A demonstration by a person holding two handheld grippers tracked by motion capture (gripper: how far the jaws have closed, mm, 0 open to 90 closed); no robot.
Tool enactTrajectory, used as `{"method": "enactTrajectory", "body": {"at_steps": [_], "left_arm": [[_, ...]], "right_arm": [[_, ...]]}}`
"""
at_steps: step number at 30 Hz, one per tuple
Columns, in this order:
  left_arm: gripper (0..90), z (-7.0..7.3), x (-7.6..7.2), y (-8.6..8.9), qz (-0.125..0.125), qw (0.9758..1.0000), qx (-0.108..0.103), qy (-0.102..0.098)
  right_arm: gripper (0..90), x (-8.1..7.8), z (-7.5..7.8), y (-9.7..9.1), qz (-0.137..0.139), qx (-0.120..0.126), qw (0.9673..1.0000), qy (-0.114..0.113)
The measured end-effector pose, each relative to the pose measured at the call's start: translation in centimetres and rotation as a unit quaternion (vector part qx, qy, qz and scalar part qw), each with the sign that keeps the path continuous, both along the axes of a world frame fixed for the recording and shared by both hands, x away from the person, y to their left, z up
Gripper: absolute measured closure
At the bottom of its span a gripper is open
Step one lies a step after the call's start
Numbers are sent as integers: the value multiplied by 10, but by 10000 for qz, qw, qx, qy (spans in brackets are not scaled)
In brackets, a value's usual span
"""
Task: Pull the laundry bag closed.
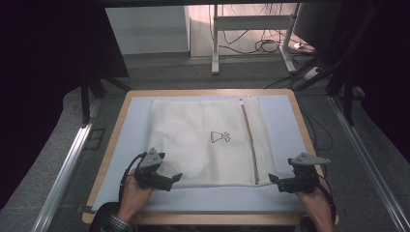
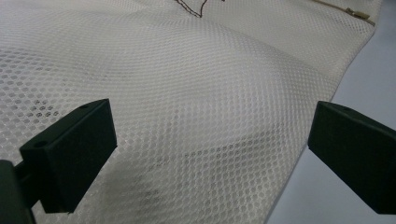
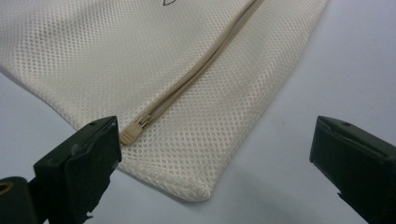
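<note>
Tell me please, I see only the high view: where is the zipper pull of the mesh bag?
Observer: In the right gripper view the zipper pull lies at the near end of the zipper, by the bag's near corner.
Operator: Is the right gripper open?
Observer: Yes, the right gripper is wide open; one of its fingers is beside the pull.
Operator: And the left one?
Observer: The left gripper is open too, above the mesh bag near its edge, gripping nothing.

One mesh bag point(image 1: 203, 140), one zipper point(image 1: 249, 140), two grippers
</note>
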State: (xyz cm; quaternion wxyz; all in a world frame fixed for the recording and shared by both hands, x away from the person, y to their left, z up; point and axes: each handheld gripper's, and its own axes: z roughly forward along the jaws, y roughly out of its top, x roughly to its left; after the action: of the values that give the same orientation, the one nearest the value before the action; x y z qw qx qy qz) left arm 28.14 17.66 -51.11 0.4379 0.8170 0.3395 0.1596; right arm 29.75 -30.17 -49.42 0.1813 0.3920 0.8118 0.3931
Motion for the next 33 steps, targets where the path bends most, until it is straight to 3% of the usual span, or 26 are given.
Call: {"method": "enactTrajectory", "body": {"at_steps": [9, 17, 23, 26, 29, 33], "left_arm": [[8, -1, 2, 0, 25, 10000, 41, 20], [8, -2, 2, 0, 26, 10000, 58, 35], [8, -3, 3, -1, 29, 10000, 80, 50], [8, -3, 3, -2, 17, 9999, 126, 65], [8, -3, 3, -2, 6, 9999, 143, 69], [8, -4, 4, -3, 3, 9998, 174, 78]], "right_arm": [[15, 2, 2, 5, -15, 93, 9999, -50], [23, 2, 1, 10, 38, -35, 10000, -42], [14, 4, 0, 15, -14, 64, 10000, 55], [66, 3, 2, 19, -1, -96, 9999, 68], [138, 3, 3, 19, 13, -88, 9998, 151], [228, 0, 6, 22, 171, -297, 9994, 89]]}}
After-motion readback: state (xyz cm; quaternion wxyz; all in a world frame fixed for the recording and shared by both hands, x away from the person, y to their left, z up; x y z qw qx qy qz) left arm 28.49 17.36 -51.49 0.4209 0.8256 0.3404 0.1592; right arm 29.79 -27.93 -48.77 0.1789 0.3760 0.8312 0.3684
